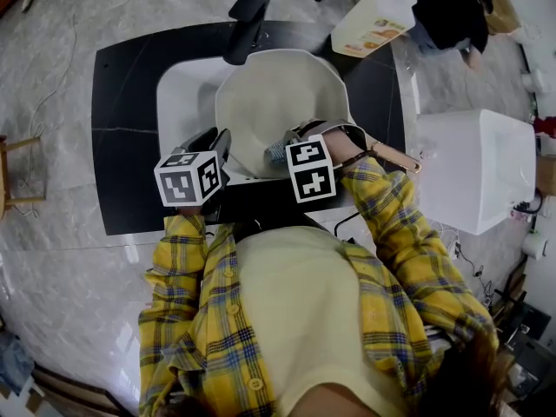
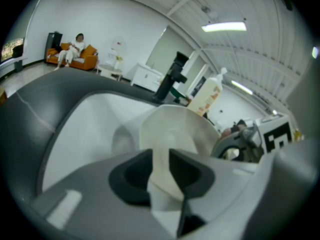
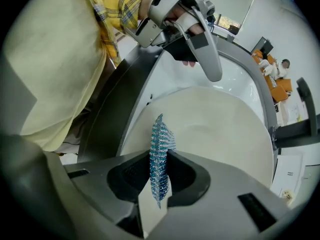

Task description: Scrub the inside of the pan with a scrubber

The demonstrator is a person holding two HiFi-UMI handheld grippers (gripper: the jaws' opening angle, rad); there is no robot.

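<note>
A cream pan (image 1: 278, 102) stands tilted in the white sink (image 1: 184, 94). My left gripper (image 1: 221, 146) is at the pan's left rim. In the left gripper view the left gripper (image 2: 161, 170) is shut on a cream edge of the pan (image 2: 175, 129). My right gripper (image 1: 287, 148) reaches into the pan from the near side, shut on a blue mesh scrubber (image 1: 276, 153). In the right gripper view the scrubber (image 3: 160, 154) stands upright in the right gripper (image 3: 159, 171), just over the pan's inside (image 3: 225, 129). The left gripper (image 3: 200, 49) shows beyond it.
A black faucet (image 1: 246, 16) rises behind the sink, which is set in a black counter (image 1: 130, 129). A soap bottle (image 1: 373, 20) lies at the back right. A white box (image 1: 473, 168) stands to the right. A person sits on an orange sofa (image 2: 72, 54) far off.
</note>
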